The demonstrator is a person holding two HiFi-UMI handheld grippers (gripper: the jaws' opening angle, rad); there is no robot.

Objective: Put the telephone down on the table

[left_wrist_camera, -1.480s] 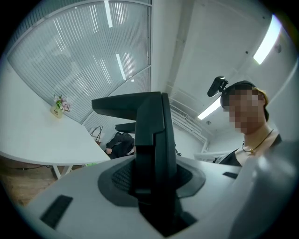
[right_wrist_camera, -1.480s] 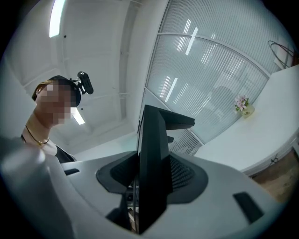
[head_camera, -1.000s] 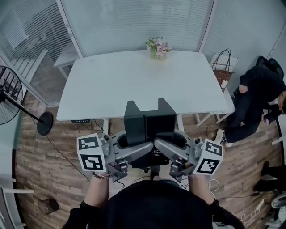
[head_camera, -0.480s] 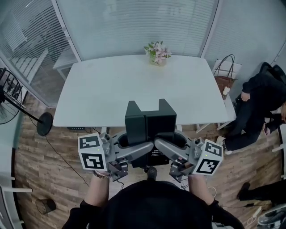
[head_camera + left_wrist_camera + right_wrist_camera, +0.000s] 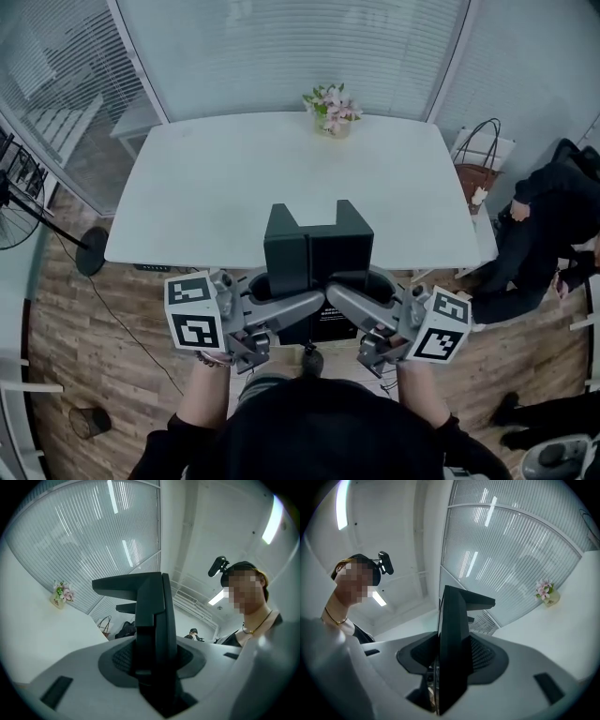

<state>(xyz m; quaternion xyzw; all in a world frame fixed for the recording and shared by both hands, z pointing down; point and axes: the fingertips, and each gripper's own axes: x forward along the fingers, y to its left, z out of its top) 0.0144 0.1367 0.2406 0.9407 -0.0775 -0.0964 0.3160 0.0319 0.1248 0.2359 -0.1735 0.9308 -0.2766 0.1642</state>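
Note:
The black telephone [image 5: 317,261] hangs upright between my two grippers, just before the near edge of the white table [image 5: 234,187]. My left gripper [image 5: 286,298] clamps its left side and my right gripper [image 5: 361,298] clamps its right side. In the left gripper view the telephone [image 5: 152,630] stands as a dark slab pressed between the grey jaws of the left gripper [image 5: 152,667]. The right gripper view shows the same: the telephone [image 5: 452,639] is pinched in the right gripper [image 5: 450,665]. Its underside is hidden.
A small vase of pink flowers [image 5: 330,105] stands at the table's far edge. A fan [image 5: 23,202] is on the floor at the left. A handbag [image 5: 476,159] rests on a seat at the right, near a crouching person in black [image 5: 553,216]. Glass walls with blinds lie behind.
Both grippers have carried the telephone forward toward the table; its top now overlaps the table's near edge. The grip has not changed.

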